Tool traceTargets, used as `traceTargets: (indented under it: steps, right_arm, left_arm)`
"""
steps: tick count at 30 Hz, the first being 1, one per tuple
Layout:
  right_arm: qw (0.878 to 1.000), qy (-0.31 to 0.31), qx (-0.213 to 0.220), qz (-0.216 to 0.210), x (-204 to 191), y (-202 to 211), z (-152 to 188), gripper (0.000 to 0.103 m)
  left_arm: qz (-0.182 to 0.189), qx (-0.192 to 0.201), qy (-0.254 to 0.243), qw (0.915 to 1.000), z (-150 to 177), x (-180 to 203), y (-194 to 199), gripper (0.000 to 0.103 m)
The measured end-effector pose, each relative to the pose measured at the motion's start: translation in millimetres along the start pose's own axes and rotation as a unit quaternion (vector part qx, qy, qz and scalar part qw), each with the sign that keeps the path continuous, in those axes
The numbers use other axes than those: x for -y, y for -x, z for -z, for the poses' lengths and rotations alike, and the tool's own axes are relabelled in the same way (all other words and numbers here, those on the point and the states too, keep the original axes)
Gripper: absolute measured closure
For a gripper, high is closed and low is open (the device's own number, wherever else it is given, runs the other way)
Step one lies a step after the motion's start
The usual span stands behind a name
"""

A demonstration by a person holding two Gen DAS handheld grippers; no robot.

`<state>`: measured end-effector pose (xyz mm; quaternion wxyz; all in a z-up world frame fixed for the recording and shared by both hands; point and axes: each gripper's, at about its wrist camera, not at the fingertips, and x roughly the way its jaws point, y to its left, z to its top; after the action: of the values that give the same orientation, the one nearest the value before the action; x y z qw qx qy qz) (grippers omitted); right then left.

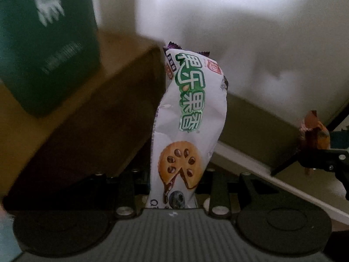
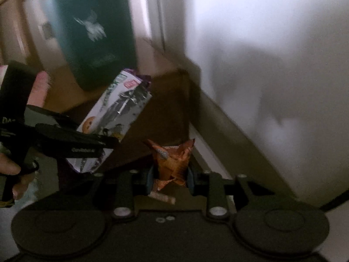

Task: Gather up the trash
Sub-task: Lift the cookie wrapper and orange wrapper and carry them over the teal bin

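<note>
A long white biscuit wrapper [image 1: 187,122] with green lettering and a cookie picture stands up between the jaws of my left gripper [image 1: 172,194], which is shut on its lower end. In the right wrist view the same wrapper [image 2: 113,118] hangs from the left gripper [image 2: 87,150] at the left, held by a person's hand [image 2: 11,168]. My right gripper [image 2: 170,181] is shut on a crumpled orange snack wrapper [image 2: 172,161]. That orange wrapper [image 1: 314,133] and the right gripper [image 1: 314,159] also show at the right edge of the left wrist view.
A brown cardboard box [image 1: 87,113] lies below and to the left, with a dark green bag bearing a white deer figure [image 1: 45,41] standing on it. A white wall [image 1: 261,43] with a pale skirting board [image 1: 250,159] runs behind. Both views are blurred.
</note>
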<state>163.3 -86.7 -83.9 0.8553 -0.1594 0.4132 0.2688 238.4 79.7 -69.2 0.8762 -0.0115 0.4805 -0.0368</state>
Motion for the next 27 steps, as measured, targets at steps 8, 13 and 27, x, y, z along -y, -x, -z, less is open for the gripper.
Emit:
traceTargets:
  steps: [8,13,27]
  right_arm:
    - [0.995,0.052,0.088,0.004,-59,70,-67,0.074]
    - [0.986,0.086,0.142,0.000,-92,91,-106,0.074]
    - [0.966,0.121,0.227,-0.003,-161,101,-211,0.074]
  left_arm:
    - [-0.013,0.090,0.017,0.9957,-19,-19,110,0.071]
    - [-0.023,0.144,0.027,0.9889,-39,-42,175,0.071]
    - [-0.092,0.250,0.054,0.9623,-108,-115,267,0.071]
